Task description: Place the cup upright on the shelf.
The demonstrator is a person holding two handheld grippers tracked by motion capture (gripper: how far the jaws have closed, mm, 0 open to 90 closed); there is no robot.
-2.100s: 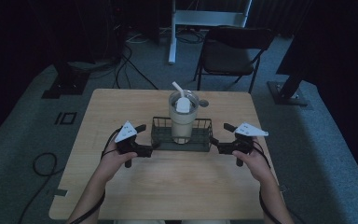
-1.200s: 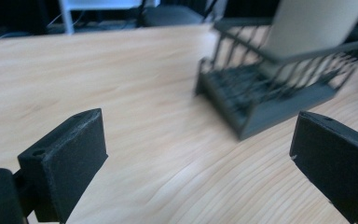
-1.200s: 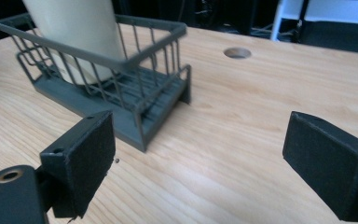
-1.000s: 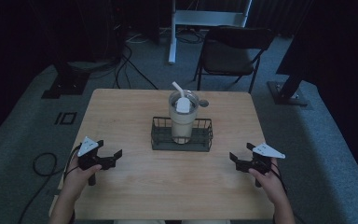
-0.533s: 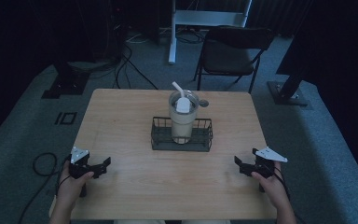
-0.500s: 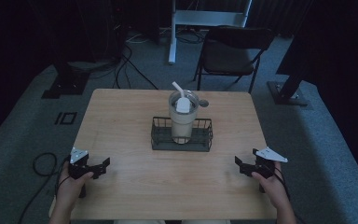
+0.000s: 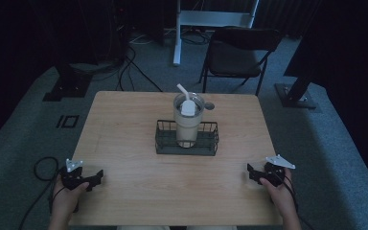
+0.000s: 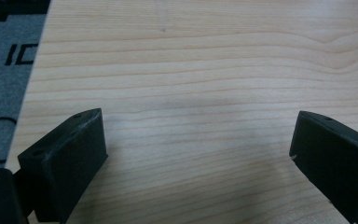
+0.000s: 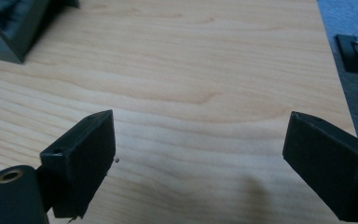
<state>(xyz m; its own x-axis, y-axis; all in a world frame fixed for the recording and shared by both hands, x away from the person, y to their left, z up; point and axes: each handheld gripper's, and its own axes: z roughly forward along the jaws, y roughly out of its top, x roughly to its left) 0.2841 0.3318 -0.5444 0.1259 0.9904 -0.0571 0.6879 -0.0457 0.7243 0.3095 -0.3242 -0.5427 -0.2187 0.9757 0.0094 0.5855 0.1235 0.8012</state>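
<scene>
A clear tumbler [image 7: 187, 120] with a white lid and straw stands upright inside a dark wire basket [image 7: 163, 143] at the middle of the wooden table [image 7: 139, 187]. My left gripper [image 7: 95, 178] rests at the table's near left corner, open, with bare wood between its fingers [image 8: 65, 158]. At the near right edge sits my right gripper [image 7: 252, 173], open too, nothing between its fingers [image 9: 81, 156]. A corner of the basket [image 9: 9, 28] shows at the top left of the right gripper view. Both grippers are well apart from the basket.
A small round object [image 7: 209, 105] lies on the table just behind the tumbler. Beyond the far edge stand a black folding chair [image 7: 237, 55] and a white stand [image 7: 215, 19]. Cables [image 7: 124, 67] and stand bases [image 7: 64, 88] lie on the grey carpet.
Both grippers drew back from the basket's sides to the near corners of the table, spreading apart. In the last half second they have hardly moved. The basket and tumbler stayed put.
</scene>
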